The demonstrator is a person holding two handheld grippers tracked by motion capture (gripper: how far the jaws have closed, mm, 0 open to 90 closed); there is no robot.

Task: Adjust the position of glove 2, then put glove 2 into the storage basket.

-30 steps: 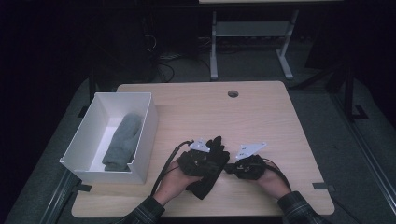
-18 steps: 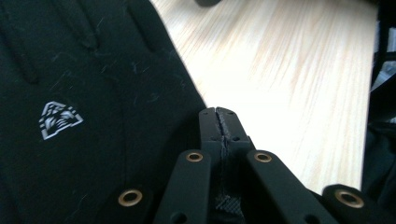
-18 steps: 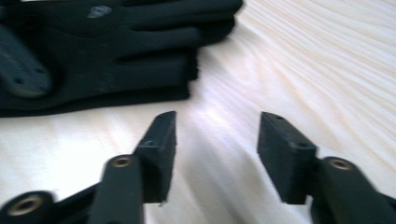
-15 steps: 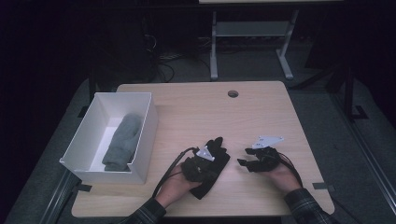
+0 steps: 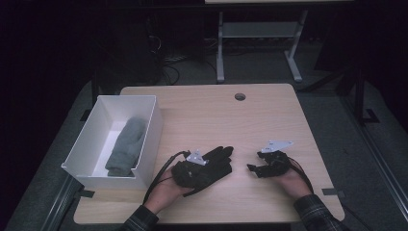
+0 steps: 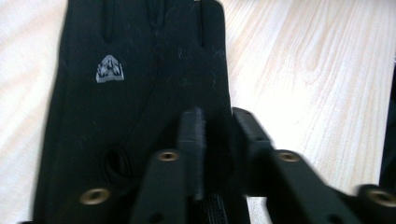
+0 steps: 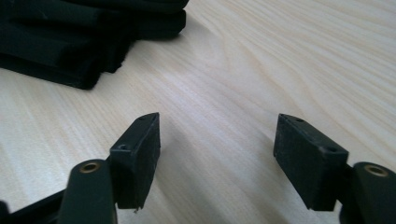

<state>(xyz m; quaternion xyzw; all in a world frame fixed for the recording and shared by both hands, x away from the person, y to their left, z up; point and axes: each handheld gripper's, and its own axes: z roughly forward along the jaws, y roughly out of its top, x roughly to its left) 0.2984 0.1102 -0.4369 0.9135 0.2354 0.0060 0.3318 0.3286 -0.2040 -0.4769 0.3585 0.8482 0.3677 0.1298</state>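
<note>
A black glove (image 5: pixel 219 161) with a small grey logo (image 6: pixel 109 70) lies flat on the wooden table, fingers pointing away from me. My left gripper (image 5: pixel 195 169) rests over its cuff end. Its jaws (image 6: pixel 218 119) have just been opening and now stand a little apart above the fabric, not pinching it. My right gripper (image 5: pixel 255 169) sits on the table to the right of the glove, apart from it. Its jaws (image 7: pixel 217 135) have just been opening too and are wide, with bare wood between them. The glove's fingers (image 7: pixel 84 32) show at the upper left of the right gripper view.
A white box (image 5: pixel 146 139) stands at the table's left with a grey mitten (image 5: pixel 125 144) lying inside it. A round cable hole (image 5: pixel 239 96) is near the far edge. Beyond the table are a metal stand and cables on the dark floor.
The right gripper has drawn away to the right of the glove and opened. The left gripper has stayed over the glove's cuff, and its jaws have parted slightly.
</note>
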